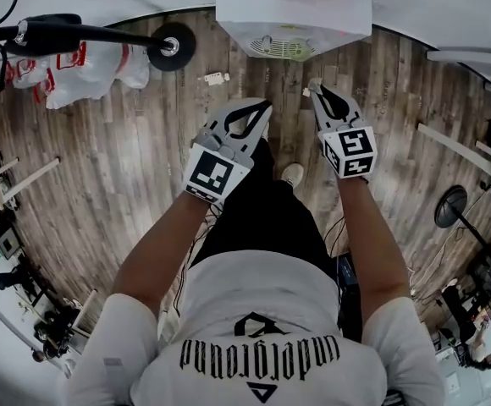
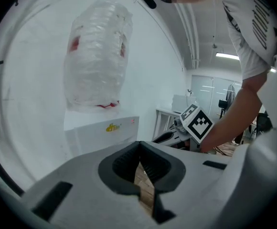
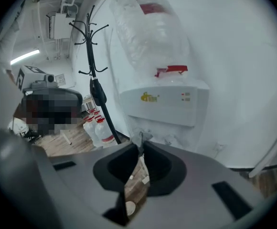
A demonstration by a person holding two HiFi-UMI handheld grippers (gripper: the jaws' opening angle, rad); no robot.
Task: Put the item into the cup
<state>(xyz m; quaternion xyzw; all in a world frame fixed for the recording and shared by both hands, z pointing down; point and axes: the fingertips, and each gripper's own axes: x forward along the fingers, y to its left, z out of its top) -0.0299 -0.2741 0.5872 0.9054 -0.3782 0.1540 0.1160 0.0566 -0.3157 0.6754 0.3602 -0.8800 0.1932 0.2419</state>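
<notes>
My right gripper (image 1: 314,86) is held out over the wooden floor, in front of the water dispenser (image 1: 292,11). It is shut on a small crumpled grey scrap (image 3: 139,138) that sticks out past its tips. My left gripper (image 1: 266,105) is level with it on the left, with its jaws shut tip to tip and nothing between them (image 2: 139,143). Through the right jaw gap a small pale round thing (image 3: 129,207) lies on the floor. I cannot tell whether it is the cup. No cup shows clearly in the head view.
The water dispenser carries a large bottle (image 3: 148,32). A black coat stand (image 3: 93,56) has its base (image 1: 172,45) to the dispenser's left, with bagged water bottles (image 1: 85,66) beside it. A small white object (image 1: 216,79) lies on the floor. A fan stand (image 1: 453,205) is at the right.
</notes>
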